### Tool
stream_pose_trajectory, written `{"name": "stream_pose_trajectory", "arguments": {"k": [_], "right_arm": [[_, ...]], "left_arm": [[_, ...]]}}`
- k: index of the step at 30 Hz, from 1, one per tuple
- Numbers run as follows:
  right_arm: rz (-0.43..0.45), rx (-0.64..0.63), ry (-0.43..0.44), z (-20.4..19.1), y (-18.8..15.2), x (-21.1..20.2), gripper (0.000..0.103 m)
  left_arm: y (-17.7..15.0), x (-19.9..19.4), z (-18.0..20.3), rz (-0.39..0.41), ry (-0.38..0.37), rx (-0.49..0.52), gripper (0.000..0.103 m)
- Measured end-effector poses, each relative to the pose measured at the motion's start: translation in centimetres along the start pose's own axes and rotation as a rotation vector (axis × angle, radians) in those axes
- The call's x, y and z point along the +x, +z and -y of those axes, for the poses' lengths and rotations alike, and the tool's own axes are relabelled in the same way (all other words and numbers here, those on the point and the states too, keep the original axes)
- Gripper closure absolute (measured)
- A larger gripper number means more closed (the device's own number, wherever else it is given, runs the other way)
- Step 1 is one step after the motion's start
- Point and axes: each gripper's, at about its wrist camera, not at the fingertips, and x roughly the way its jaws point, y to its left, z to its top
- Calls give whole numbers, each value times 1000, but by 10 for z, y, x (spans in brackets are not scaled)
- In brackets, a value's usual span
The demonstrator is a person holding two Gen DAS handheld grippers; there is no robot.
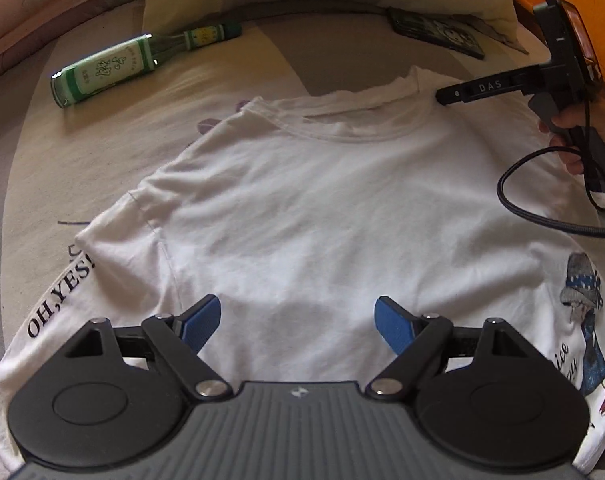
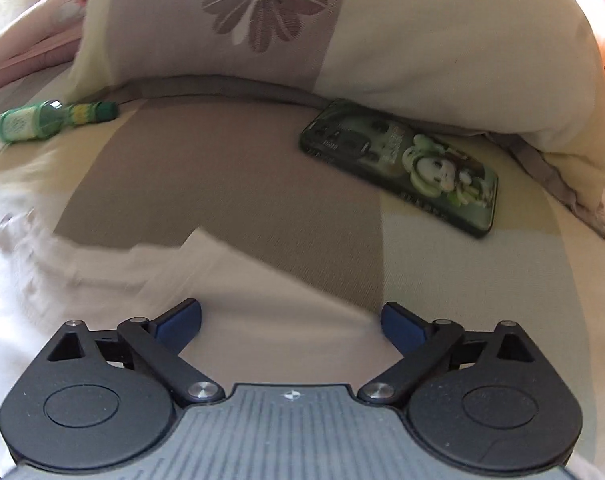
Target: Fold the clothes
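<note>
A white T-shirt (image 1: 302, 208) lies spread on the bed, collar (image 1: 354, 120) toward the pillow, with "OH,YES!" printed on its left sleeve (image 1: 58, 300) and a doll print at the right edge. My left gripper (image 1: 298, 322) hovers open over the shirt's lower middle, nothing between its blue pads. My right gripper (image 2: 292, 326) is open too, over the shirt's shoulder (image 2: 222, 292) near the collar. In the left wrist view the right gripper (image 1: 442, 96) shows from the side, held by a hand (image 1: 570, 136), its tip at the collar's right end.
A green bottle (image 1: 106, 68) lies on the bedsheet beyond the shirt's left shoulder. A phone in a green case (image 2: 402, 164) rests beside the flowered pillow (image 2: 342, 40). A black cable (image 1: 542, 216) trails over the shirt's right side. A wooden headboard (image 1: 598, 8) stands far right.
</note>
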Motion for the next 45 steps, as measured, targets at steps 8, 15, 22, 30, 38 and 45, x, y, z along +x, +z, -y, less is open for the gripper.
{"name": "stream_pose_trajectory", "arguments": {"k": [8,15,22,30,38,45], "right_arm": [[34,-20,141,-11,-11,-48,3],[0,-77,122,-27,-35,-24,0],[27,-46,65,-25,-20,-12,0],[69,102,-16,-4,-53,-71,0],[-21,514,-253,117,-154,-142,0],[-4,581,-310,209,-193,-152,0]], "left_arm": [[52,33,-22,77,-119,-25,20],[69,69,-18,126,-182,29,19],[98,95,-19,160,-188,49,11],[69,57,-14,140,-138,29,12],[44,30,7,98,-97,25,12],[46,23,56,108,-128,67,12]]}}
